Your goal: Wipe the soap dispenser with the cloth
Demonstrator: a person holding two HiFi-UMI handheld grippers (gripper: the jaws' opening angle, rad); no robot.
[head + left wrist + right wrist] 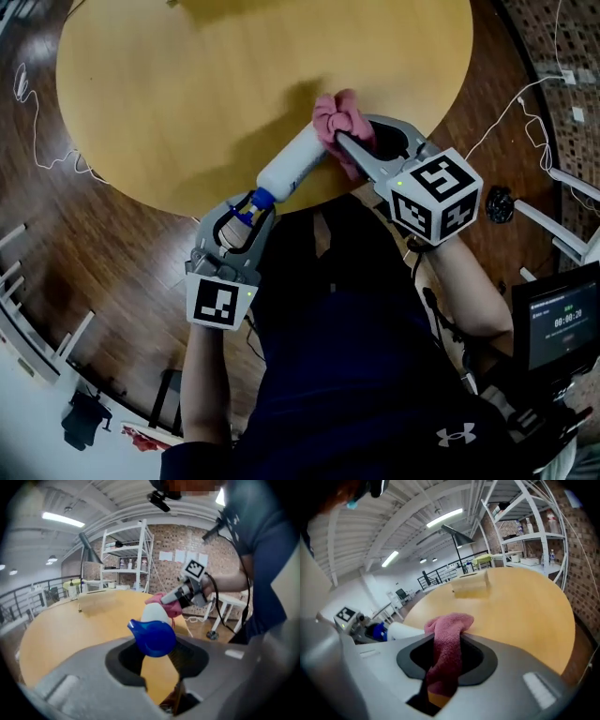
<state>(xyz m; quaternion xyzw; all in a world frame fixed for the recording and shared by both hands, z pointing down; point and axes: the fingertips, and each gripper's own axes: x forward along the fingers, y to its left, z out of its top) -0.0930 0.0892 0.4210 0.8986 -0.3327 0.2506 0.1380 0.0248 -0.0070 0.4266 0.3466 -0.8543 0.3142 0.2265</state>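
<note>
Soap dispenser, a white plastic bottle with a blue pump head, is held in the air, slanting over the near edge of the round wooden table. The left gripper has its jaws drawn narrow around the blue pump end and carries the bottle. The right gripper is clamped on a bunched pink terry cloth, which touches the bottle's far, bottom end. Wiping appears to be under way, with the cloth at the base. The next move likely calls for drawing the cloth along the white body toward the pump, or turning the bottle against it, with a firm left grip so the smooth bottle does not slip or swing.
</note>
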